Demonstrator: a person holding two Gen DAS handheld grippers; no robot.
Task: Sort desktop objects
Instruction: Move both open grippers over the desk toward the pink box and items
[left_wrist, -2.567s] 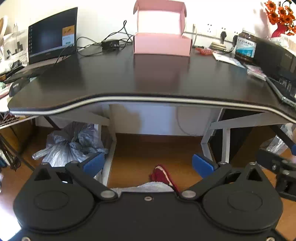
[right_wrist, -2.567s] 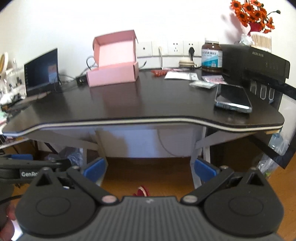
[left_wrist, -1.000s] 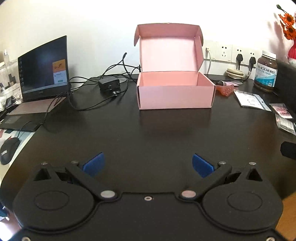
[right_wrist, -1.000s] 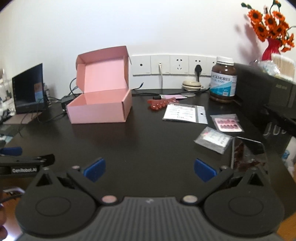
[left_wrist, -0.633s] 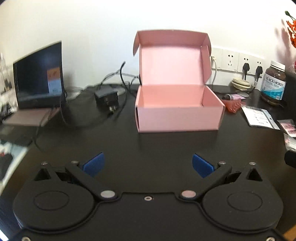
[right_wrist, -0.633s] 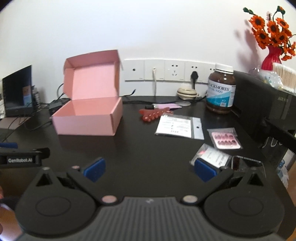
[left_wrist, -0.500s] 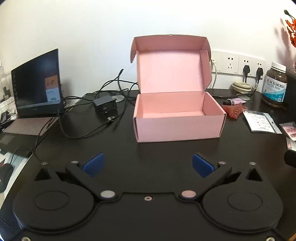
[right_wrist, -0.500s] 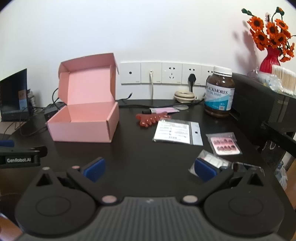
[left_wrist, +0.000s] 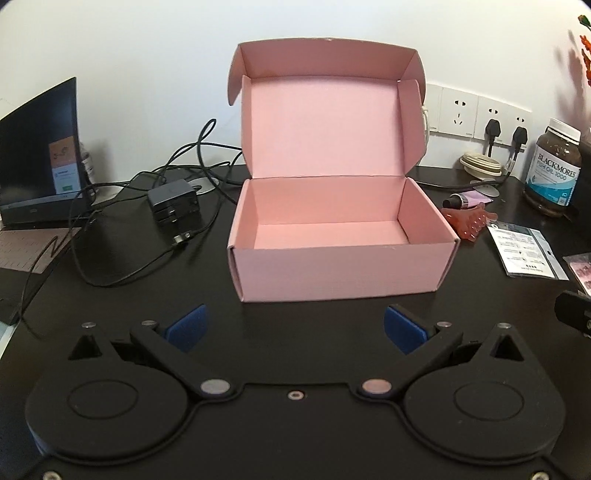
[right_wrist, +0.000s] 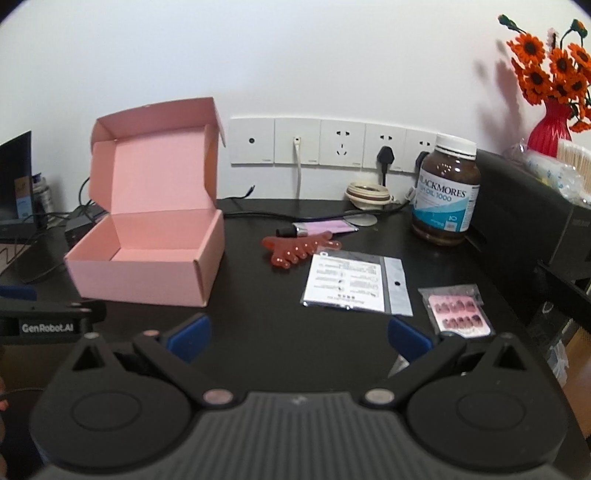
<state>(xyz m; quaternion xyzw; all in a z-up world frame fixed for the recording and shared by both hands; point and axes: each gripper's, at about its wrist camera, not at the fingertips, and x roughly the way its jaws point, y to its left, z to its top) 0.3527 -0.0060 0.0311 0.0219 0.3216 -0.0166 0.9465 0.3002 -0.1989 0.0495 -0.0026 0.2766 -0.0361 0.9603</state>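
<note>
1. I see my left gripper (left_wrist: 293, 326) spread apart, empty, low centre, facing the pink box (left_wrist: 341, 236).
2. My right gripper (right_wrist: 298, 338) is also apart; the packets (right_wrist: 356, 286) lie centre-right on the tabletop (right_wrist: 258, 332).

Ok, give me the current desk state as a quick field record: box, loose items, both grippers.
box: pink box on the black desk, lid up, nothing visible inside
loose items, to the right of the box: red comb-like piece, pink tube, printed packet, nail set packet
back of desk: brown supplement bottle, upright
left of box: charger with cables, laptop open
left gripper: fingers open, holding nothing, facing the box
right gripper: fingers open, holding nothing, near the packets
</note>
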